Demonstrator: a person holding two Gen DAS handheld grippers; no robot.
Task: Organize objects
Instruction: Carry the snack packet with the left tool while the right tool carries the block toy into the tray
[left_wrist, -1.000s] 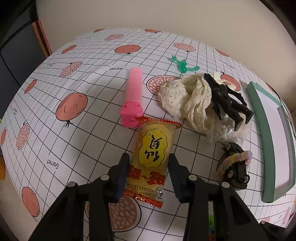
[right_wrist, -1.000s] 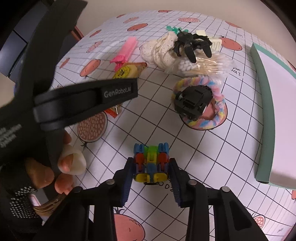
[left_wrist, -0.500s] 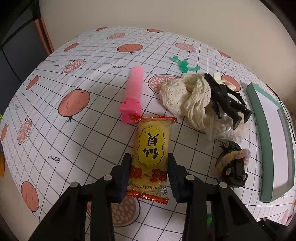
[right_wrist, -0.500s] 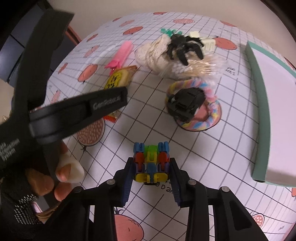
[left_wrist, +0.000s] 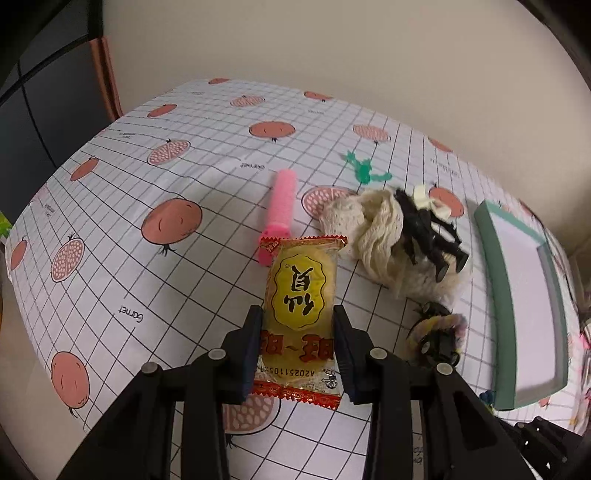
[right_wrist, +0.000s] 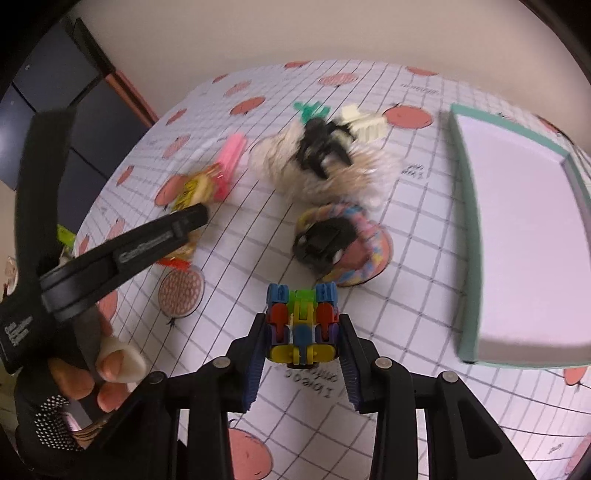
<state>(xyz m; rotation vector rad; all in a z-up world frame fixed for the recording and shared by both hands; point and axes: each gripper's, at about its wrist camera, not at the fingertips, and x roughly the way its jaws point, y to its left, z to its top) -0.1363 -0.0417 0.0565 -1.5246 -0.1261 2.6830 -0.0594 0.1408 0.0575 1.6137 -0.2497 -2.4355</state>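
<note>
Since the earlier frame both grippers have lifted. Left gripper (left_wrist: 297, 345): jaws pinching the yellow snack packet (left_wrist: 301, 310) at its near half; light, crinkly, slippery. Right gripper (right_wrist: 302, 352): jaws pinching the stiff, light block toy (right_wrist: 302, 325) above the surface (left_wrist: 147, 295), left of the green tray (right_wrist: 517, 221).

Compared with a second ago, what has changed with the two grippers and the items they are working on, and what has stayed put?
The left gripper closed from open around the yellow snack packet to clamped on it. The right gripper kept its hold on the multicoloured block toy and has lifted it, so the table looks farther below. The pink tube, cream knit cloth, black toy car and green tray lie as before.
</note>
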